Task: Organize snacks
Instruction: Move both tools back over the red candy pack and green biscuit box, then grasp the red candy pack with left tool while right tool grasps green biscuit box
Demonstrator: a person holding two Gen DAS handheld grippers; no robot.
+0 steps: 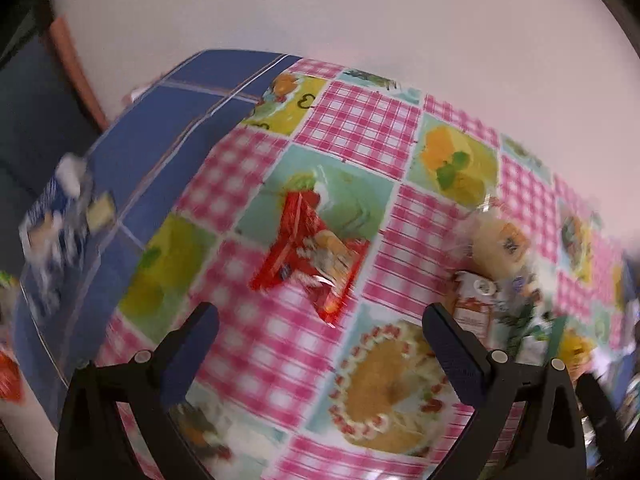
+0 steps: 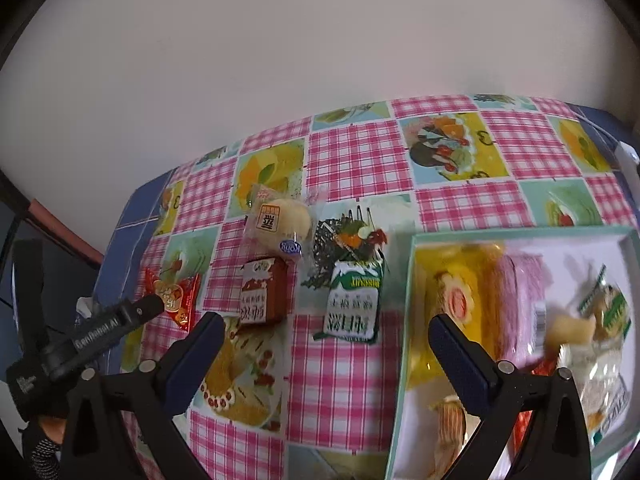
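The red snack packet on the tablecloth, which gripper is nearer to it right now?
Left. The left gripper hangs open just short of the red snack packet, which lies ahead between its fingers. The right gripper faces the green packet, with the red one off to its left.

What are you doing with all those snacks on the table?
A person is tidying snacks with two handheld tongs. Both the left tongs and the right tongs are open and empty. The left tongs point at a red packet on the checked tablecloth. A wrapped bun, a brown carton and a green pouch lie loose. A few snacks are already in the tray.
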